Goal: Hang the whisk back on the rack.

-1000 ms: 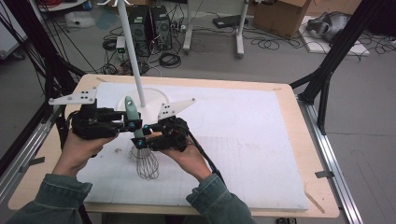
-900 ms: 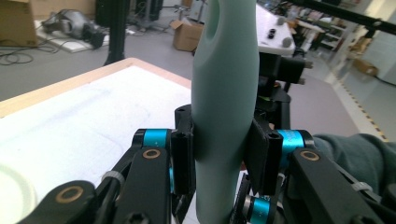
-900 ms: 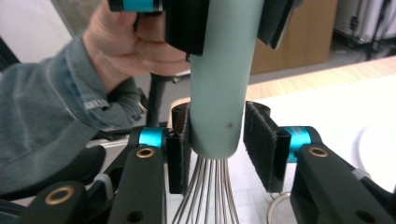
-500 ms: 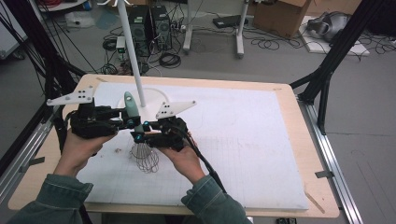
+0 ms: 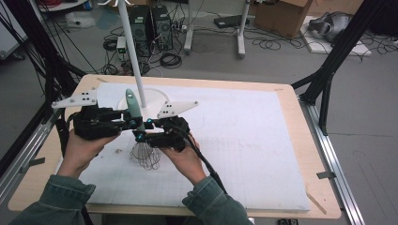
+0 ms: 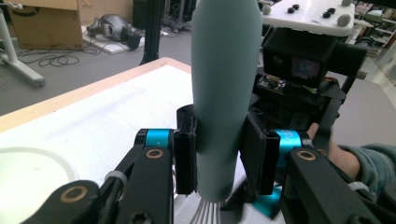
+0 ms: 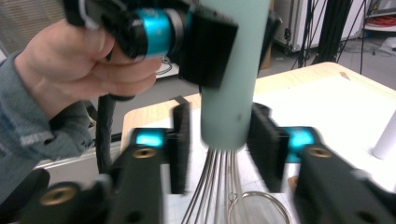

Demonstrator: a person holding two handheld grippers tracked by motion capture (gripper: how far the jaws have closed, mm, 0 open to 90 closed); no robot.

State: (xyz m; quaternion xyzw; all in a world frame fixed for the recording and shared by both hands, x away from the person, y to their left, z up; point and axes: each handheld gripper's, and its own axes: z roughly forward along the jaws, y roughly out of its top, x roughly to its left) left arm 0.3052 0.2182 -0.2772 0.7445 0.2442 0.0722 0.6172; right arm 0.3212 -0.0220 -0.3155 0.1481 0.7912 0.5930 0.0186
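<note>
A whisk with a pale green handle (image 5: pixel 132 105) hangs upright, its wire head (image 5: pixel 146 157) just above the white mat. My left gripper (image 5: pixel 133 123) comes in from the left. Its jaws have just been closing, and in the left gripper view (image 6: pixel 218 154) both pads press on the handle (image 6: pixel 224 84). My right gripper (image 5: pixel 141 136) sits just below it. Those jaws (image 7: pixel 223 149) have just been opening and straddle the handle's lower end (image 7: pixel 229 116), with a gap on one side. The wires (image 7: pixel 219 191) run down between them.
A white stand with a tall pole (image 5: pixel 133 51) and a round base (image 5: pixel 157 96) rises just behind the grippers. The mat (image 5: pixel 244 140) covers most of the wooden table (image 5: pixel 300 206). Computer towers (image 5: pixel 150 26), cables and a cardboard box lie on the floor beyond.
Both hands stay almost where they were. The whisk's wire head shows slightly higher in the picture than a second ago.
</note>
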